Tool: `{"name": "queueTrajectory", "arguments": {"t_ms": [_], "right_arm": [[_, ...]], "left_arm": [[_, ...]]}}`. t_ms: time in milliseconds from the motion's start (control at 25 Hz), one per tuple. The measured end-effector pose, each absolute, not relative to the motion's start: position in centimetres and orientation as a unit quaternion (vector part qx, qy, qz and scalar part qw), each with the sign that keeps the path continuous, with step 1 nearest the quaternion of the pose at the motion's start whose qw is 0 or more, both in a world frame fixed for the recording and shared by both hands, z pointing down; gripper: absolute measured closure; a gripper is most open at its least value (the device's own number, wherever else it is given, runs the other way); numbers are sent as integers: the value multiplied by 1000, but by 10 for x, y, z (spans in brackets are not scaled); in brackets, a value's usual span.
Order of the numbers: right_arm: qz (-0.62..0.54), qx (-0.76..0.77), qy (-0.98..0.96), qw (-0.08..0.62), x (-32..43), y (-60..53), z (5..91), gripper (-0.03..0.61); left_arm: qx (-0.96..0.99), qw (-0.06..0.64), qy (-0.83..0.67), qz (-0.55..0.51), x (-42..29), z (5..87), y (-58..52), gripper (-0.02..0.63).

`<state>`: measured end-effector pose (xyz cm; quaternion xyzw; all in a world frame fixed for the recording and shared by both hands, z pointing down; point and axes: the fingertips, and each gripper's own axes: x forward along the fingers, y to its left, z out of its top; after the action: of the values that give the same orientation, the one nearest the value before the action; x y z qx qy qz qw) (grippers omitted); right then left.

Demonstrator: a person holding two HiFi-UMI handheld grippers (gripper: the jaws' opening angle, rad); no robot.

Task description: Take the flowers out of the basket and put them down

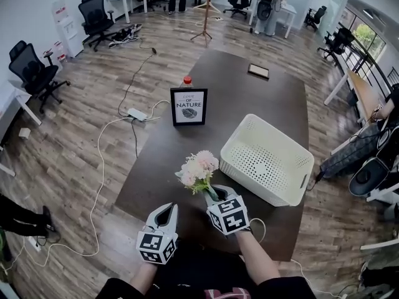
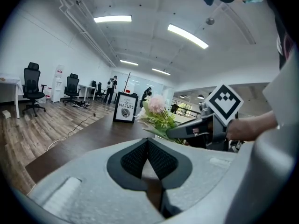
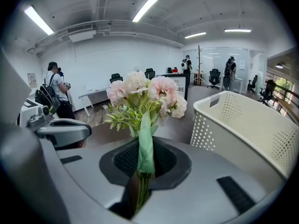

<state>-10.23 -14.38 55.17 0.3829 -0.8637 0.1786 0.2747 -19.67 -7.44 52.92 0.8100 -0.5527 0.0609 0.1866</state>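
A small bunch of pale pink flowers (image 1: 198, 169) with green stems stands up out of my right gripper (image 1: 215, 195), which is shut on the stems. In the right gripper view the flowers (image 3: 145, 97) rise from between the closed jaws, a green leaf hanging over the gap. The bunch is held over the dark table (image 1: 218, 92), left of the white perforated basket (image 1: 268, 161), which looks empty. My left gripper (image 1: 166, 213) hangs near the table's front edge, left of the right one, jaws shut with nothing between them. The left gripper view shows the flowers (image 2: 156, 110) ahead.
A framed "nature" sign (image 1: 188, 106) and a red-capped bottle (image 1: 186, 81) stand mid-table; a dark tablet (image 1: 258, 71) lies at the far end. Cables and a power strip (image 1: 137, 114) run over the wooden floor at left. Office chairs (image 1: 34, 70) and people stand further off.
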Motion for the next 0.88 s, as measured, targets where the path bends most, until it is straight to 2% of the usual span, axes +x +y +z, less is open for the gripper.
{"name": "queueTrajectory", "arguments": {"t_ms": [880], "right_arm": [[240, 405, -831, 296, -117, -133, 626, 523]], "left_arm": [[825, 175, -531, 81, -207, 531, -90, 604]]}}
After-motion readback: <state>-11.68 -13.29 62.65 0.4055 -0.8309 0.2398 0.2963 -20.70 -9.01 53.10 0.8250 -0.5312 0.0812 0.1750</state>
